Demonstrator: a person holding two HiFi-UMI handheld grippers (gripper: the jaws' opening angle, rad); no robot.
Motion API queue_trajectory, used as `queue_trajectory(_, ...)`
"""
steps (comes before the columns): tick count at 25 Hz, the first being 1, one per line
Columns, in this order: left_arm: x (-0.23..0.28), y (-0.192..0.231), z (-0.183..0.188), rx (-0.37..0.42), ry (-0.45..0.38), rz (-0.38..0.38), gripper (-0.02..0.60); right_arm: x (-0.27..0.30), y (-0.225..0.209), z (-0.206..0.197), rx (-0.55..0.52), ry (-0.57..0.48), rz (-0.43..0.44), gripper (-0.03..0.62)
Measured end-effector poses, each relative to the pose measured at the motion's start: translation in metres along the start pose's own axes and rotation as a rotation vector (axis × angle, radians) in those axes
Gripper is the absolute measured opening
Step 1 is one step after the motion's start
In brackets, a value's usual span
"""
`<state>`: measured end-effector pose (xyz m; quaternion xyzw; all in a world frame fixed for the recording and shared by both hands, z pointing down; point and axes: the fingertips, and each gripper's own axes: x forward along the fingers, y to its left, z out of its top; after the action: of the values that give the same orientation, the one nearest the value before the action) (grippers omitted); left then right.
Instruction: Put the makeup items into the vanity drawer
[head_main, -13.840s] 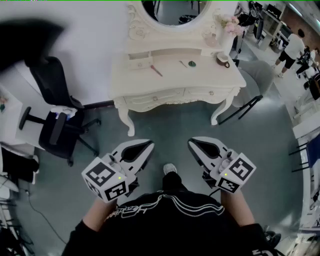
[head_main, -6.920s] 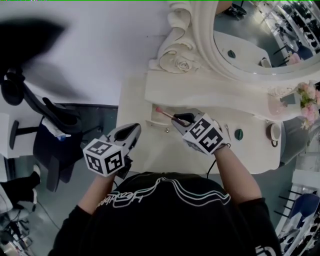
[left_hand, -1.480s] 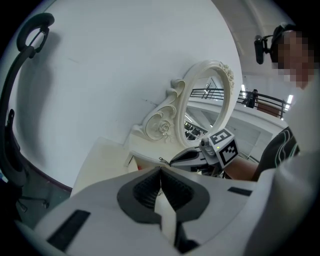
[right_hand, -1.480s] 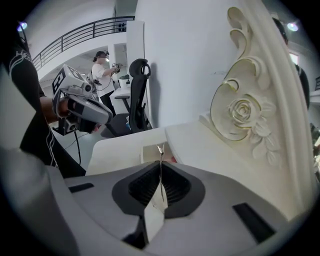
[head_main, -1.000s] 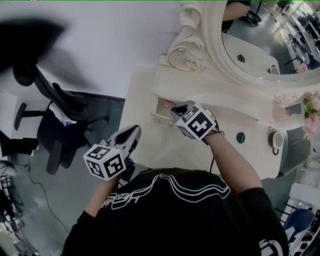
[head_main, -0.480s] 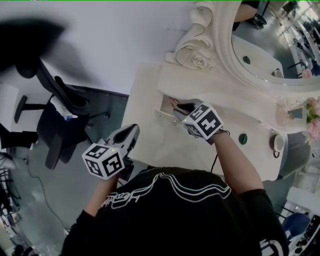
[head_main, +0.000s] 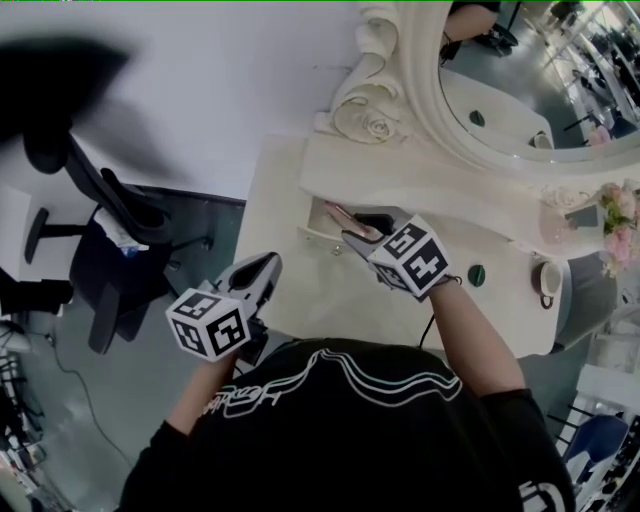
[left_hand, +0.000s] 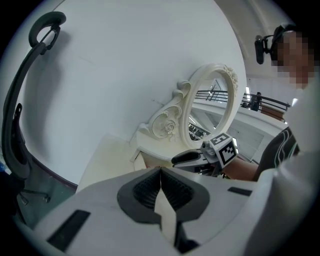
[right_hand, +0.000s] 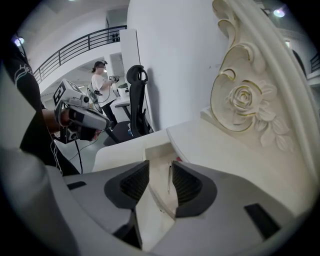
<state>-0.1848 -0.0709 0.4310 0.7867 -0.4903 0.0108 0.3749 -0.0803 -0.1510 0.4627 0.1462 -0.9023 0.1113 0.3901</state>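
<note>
A small drawer (head_main: 318, 228) stands pulled out of the white vanity's (head_main: 300, 300) raised shelf. In it lies a slim makeup pencil (right_hand: 169, 179) with a pink-red tip (head_main: 334, 212). My right gripper (right_hand: 160, 165) hovers just above the drawer, pointing down at it. Its jaws have just been opening; the pencil shows through the gap, and the pads do not touch it. My left gripper (head_main: 262, 268) hangs off the vanity's front left edge, shut and empty (left_hand: 160, 170). A round green item (head_main: 476, 270) lies on the tabletop to the right.
An oval mirror (head_main: 500, 90) in a carved frame rises behind the shelf. A cup (head_main: 548, 278) and pink flowers (head_main: 618, 212) stand at the vanity's right end. A black office chair (head_main: 105, 250) is on the floor at left, by the white wall.
My right gripper has risen a little from the drawer and its jaws have parted, leaving the pencil lying in the drawer. The left gripper has stayed put.
</note>
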Motion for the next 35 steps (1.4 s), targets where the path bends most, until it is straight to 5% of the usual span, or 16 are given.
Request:
queue_trajectory(13, 0.05, -0.055, -0.005, 0.076, 0.076, -0.144, 0.023, -0.075, -0.023, -0.047, 0.106, -0.058, -0.141, 0.231)
queue_trajectory(35, 0.121, -0.136, -0.043, 0.167, 0.238, -0.275, 0.023, -0.173, -0.082, -0.227, 0.397, 0.02, -0.45, 0.269)
